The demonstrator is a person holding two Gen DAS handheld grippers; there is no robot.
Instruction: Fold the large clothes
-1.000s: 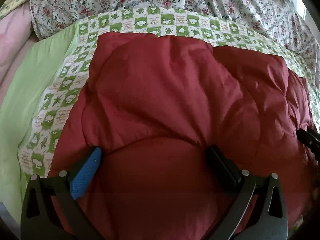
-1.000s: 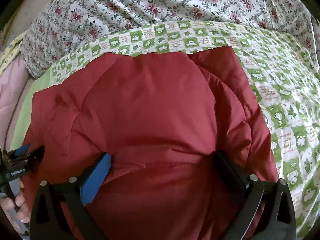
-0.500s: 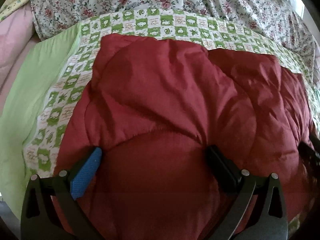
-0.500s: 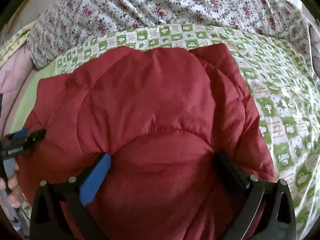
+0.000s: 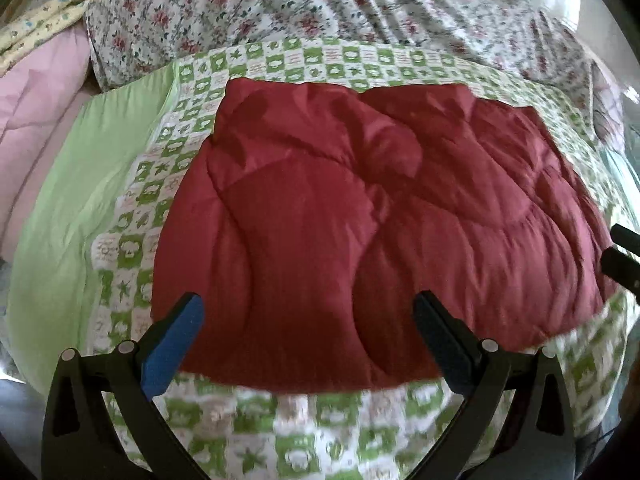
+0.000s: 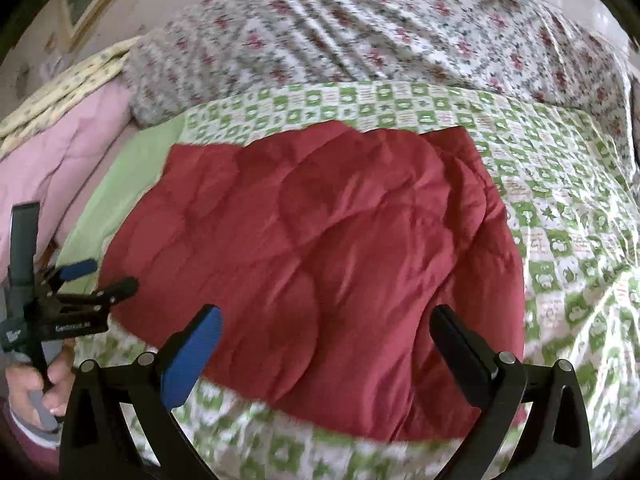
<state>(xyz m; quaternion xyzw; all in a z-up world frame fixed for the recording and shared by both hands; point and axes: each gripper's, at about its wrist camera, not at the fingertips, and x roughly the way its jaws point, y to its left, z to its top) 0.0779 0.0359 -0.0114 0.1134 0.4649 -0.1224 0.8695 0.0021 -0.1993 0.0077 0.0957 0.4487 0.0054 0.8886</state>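
Note:
A dark red quilted garment point(image 5: 360, 216) point(image 6: 312, 256) lies folded in a rough rectangle on the green-and-white checked bedsheet point(image 5: 320, 56) point(image 6: 560, 208). My left gripper point(image 5: 308, 332) hovers open above its near edge, with nothing between the blue pad and the black pad. My right gripper point(image 6: 326, 340) is also open and empty, raised over the garment's near right part. In the right wrist view the left gripper point(image 6: 96, 276) shows at the far left, held by a hand point(image 6: 32, 388), just off the garment's left edge. A black part of the right gripper point(image 5: 622, 260) shows at the right rim of the left wrist view.
A floral quilt point(image 5: 320, 0) point(image 6: 400, 40) is bunched along the back of the bed. A plain green sheet point(image 5: 80, 200) and pink bedding point(image 5: 36, 96) point(image 6: 60, 152) lie to the left. The checked sheet runs past the garment on the right and the near side.
Both grippers have drawn back and up from the garment, which filled the space between the fingers before. The garment's near edge and the sheet in front of it now show.

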